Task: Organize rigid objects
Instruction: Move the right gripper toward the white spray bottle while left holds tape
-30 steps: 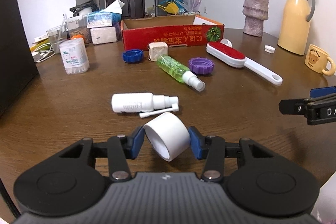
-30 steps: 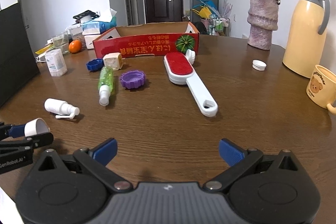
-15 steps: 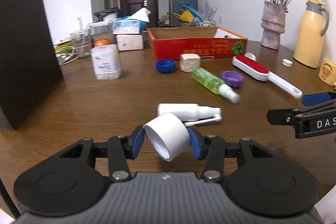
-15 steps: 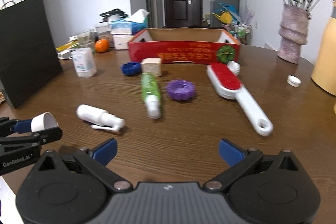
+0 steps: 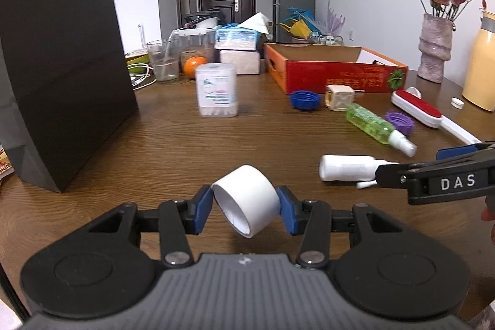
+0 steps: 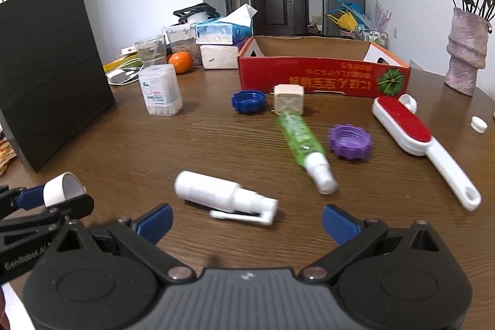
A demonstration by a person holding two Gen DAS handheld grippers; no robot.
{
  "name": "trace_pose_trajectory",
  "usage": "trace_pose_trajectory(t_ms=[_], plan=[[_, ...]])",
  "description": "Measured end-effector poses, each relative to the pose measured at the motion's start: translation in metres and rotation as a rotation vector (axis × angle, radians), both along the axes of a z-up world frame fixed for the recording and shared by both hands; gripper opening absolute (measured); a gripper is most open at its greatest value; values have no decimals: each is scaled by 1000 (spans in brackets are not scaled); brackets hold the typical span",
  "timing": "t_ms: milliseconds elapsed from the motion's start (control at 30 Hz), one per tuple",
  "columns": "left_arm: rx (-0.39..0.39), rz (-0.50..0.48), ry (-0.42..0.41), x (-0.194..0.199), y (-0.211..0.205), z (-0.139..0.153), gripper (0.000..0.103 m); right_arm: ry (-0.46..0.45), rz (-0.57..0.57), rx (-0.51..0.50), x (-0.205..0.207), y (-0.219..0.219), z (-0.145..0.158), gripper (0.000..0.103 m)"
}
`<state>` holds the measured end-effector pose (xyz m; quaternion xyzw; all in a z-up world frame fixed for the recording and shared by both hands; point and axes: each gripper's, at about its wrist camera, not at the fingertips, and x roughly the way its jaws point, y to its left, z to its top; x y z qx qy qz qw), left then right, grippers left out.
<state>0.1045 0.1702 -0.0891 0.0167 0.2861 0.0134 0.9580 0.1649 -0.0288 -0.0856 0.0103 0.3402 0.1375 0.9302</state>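
Left gripper point(image 5: 244, 207) pinched white cap point(image 5: 247, 200) above table. Right gripper point(image 6: 246, 220) spread, empty; white spray bottle point(image 6: 216, 194) lay just ahead, long axis crosswise to its fingers, nearer the right hand.

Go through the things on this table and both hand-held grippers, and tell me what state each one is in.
Left hand-held gripper: shut on white cap.
Right hand-held gripper: open, empty.
White spray bottle: lying down.
Green spray bottle: lying down.
Red box: open on top.
Black paper bag: standing upright.
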Motion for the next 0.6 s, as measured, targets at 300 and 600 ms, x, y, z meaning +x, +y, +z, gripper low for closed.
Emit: trace_pose_trajectory(t_ms=[300, 600], plan=[[33, -25, 13, 25, 24, -5, 47, 39, -89, -10, 21, 40, -12, 103], [45, -57, 28, 48, 41, -11, 47, 57, -193, -8, 36, 57, -21, 102]])
